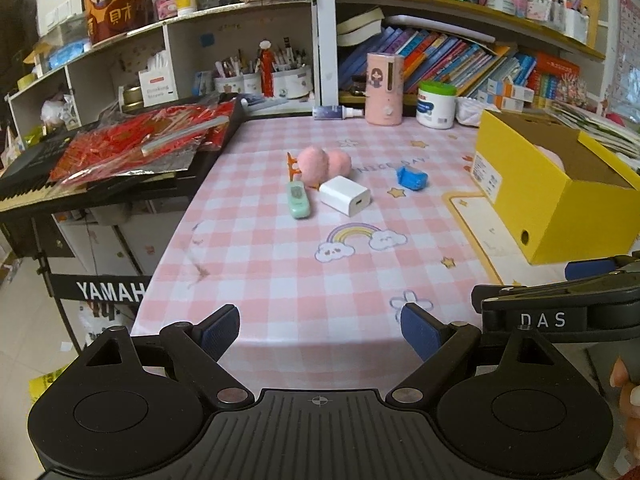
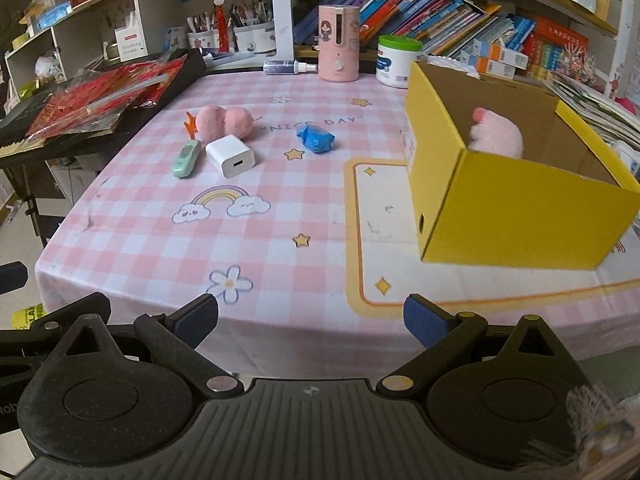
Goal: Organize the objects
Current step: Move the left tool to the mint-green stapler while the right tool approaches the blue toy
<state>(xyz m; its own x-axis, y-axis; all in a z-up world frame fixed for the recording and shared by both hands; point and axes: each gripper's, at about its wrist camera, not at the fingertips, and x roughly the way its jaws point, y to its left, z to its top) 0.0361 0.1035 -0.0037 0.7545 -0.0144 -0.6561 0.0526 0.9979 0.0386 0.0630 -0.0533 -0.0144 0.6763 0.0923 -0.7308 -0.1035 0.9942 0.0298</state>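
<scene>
On the pink checked tablecloth [image 1: 280, 272] [image 2: 280, 184] lie a pink plush toy [image 1: 326, 164] [image 2: 224, 120], a white charger block [image 1: 345, 195] [image 2: 231, 155], a mint green thermometer [image 1: 298, 199] [image 2: 186, 159] and a blue crumpled packet [image 1: 412, 177] [image 2: 315, 139]. A yellow cardboard box [image 1: 560, 196] [image 2: 516, 208] stands at the right with a pink plush piece [image 2: 498, 136] inside. My left gripper [image 1: 320, 326] hangs open over the near table edge, well short of the objects. My right gripper [image 2: 310, 318] is open too, with nothing between its fingers.
A black keyboard [image 1: 96, 184] with red foil packs [image 1: 132, 142] borders the table's left side. At the back stand a pink humidifier [image 1: 385, 88] [image 2: 338, 42], a white jar [image 1: 437, 104] [image 2: 398, 60], a small spray bottle [image 1: 338, 112] and crowded bookshelves. The right gripper's body [image 1: 560, 308] shows beside the left.
</scene>
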